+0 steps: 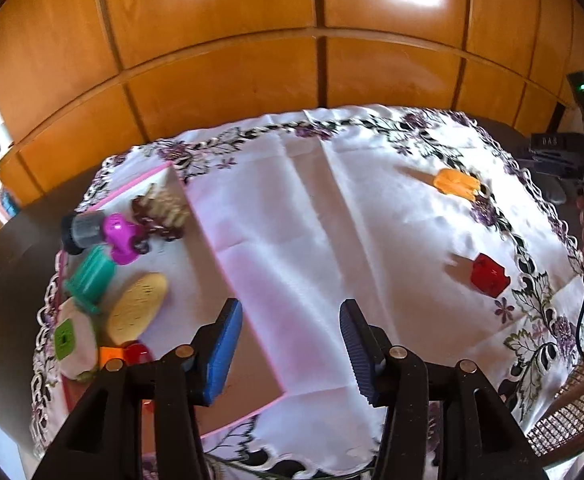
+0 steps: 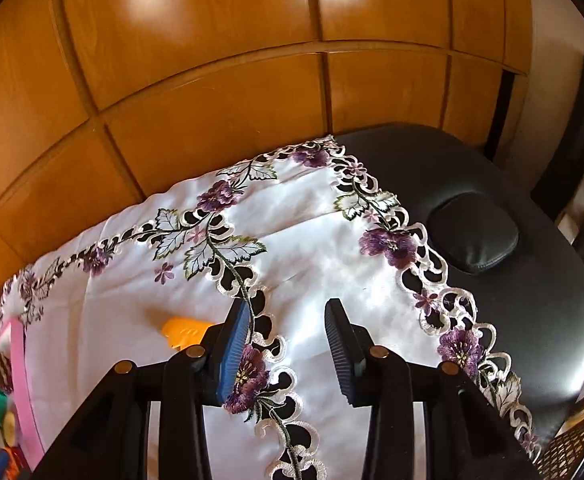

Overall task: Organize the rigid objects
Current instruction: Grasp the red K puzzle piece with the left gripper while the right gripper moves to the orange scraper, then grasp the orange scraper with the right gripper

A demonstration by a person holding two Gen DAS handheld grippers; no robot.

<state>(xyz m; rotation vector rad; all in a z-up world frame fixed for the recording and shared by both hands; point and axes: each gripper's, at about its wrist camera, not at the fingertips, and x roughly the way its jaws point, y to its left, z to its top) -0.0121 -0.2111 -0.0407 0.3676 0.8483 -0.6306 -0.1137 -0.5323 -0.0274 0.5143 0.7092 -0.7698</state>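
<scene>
The left gripper (image 1: 292, 344) tilts downward over the white embroidered cloth (image 1: 332, 208), its blue pads parted with nothing between them. Just left of it stands the pink box (image 1: 227, 264), its near wall running away from the camera. Inside lie small toys: a tan oval piece (image 1: 137, 306) with its long axis pointing up and to the right, a teal ribbed piece (image 1: 91, 278), a magenta piece (image 1: 121, 238), a grey cylinder (image 1: 81, 232) lying on its side, and a brown-and-cream piece (image 1: 163, 210).

Farther right on the cloth a red block (image 1: 488, 280) sits near the flowered border. Beyond it an orange block (image 1: 456, 184) lies with its long axis across the view.

The right gripper (image 2: 287, 352) also angles down, jaws apart and empty, above the purple floral edging, the orange block just to its left. Past the cloth is a black padded surface (image 2: 532, 272), then wooden cabinet doors (image 1: 219, 80).
</scene>
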